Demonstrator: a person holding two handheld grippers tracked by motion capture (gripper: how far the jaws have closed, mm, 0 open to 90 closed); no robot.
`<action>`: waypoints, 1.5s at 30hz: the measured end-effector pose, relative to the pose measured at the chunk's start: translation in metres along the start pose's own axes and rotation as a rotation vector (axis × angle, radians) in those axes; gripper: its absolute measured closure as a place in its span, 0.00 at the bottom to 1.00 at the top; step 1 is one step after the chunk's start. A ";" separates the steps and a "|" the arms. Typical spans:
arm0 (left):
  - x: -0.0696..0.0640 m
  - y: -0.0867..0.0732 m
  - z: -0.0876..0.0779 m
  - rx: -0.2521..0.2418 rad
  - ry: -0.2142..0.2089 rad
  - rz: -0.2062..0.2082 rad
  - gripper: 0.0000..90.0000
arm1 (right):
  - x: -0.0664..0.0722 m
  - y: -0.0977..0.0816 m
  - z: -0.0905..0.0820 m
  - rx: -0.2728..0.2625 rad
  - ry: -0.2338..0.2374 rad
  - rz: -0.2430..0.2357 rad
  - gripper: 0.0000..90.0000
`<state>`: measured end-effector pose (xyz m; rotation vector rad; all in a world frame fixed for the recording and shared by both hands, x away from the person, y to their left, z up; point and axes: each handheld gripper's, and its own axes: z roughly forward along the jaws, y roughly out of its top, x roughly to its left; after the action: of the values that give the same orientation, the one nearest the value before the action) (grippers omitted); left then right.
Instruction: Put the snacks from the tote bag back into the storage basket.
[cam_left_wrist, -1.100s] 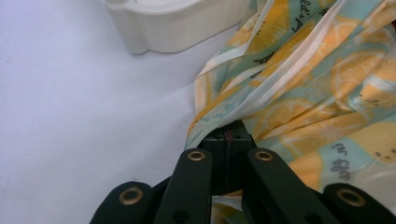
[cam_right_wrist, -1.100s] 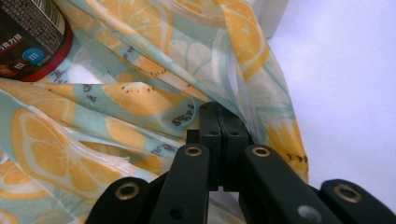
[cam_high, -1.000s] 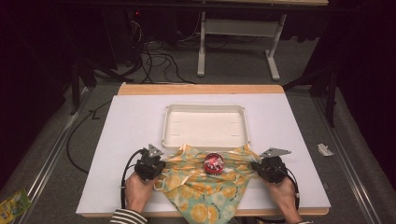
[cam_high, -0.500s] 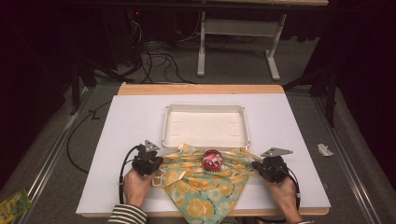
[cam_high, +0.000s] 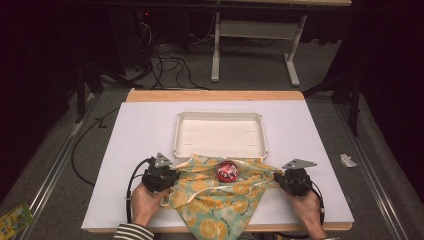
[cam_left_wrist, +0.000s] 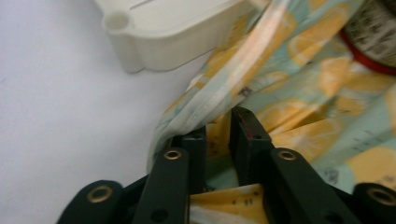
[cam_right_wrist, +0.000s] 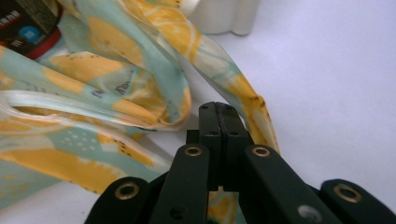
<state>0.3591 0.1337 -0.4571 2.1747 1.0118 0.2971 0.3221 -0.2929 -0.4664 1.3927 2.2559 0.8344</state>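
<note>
A cloth printed with lemons (cam_high: 220, 197) lies spread at the table's near edge, its far edge lapping the white tray (cam_high: 220, 116). On the cloth stands a small red can (cam_high: 227, 170). My left gripper (cam_high: 174, 179) is at the cloth's left corner. Its jaws have just been opening and now stand slightly apart (cam_left_wrist: 219, 126), with a fold of the cloth (cam_left_wrist: 299, 116) loose between them. My right gripper (cam_high: 278, 181) is at the right corner, jaws pressed together (cam_right_wrist: 219, 109) on the edge of the cloth (cam_right_wrist: 93, 93). The can (cam_left_wrist: 373, 32) (cam_right_wrist: 28, 28) and the tray (cam_left_wrist: 177, 32) (cam_right_wrist: 224, 16) lie beyond.
The white tabletop (cam_high: 140, 130) has bare room left, right and behind the tray. A wooden strip (cam_high: 215, 95) marks its far edge. On the floor are cables (cam_high: 165, 60), a green packet (cam_high: 12, 220) and a white scrap (cam_high: 347, 160).
My left gripper has shifted slightly left and away, drawing the cloth's left corner with it. The right gripper and the can have kept still.
</note>
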 end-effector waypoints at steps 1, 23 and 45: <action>-0.001 0.000 -0.002 -0.006 -0.010 0.000 0.80 | 0.001 0.000 0.000 -0.006 0.003 0.001 1.00; -0.016 0.020 -0.038 -0.158 -0.026 0.044 0.61 | 0.018 0.024 -0.032 -0.136 0.068 -0.077 0.84; -0.002 0.029 -0.002 -0.081 0.006 -0.016 0.49 | 0.029 0.050 0.009 -0.034 0.112 -0.138 0.86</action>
<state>0.3737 0.1209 -0.4359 2.0938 1.0029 0.3318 0.3478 -0.2473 -0.4406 1.1873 2.3780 0.9209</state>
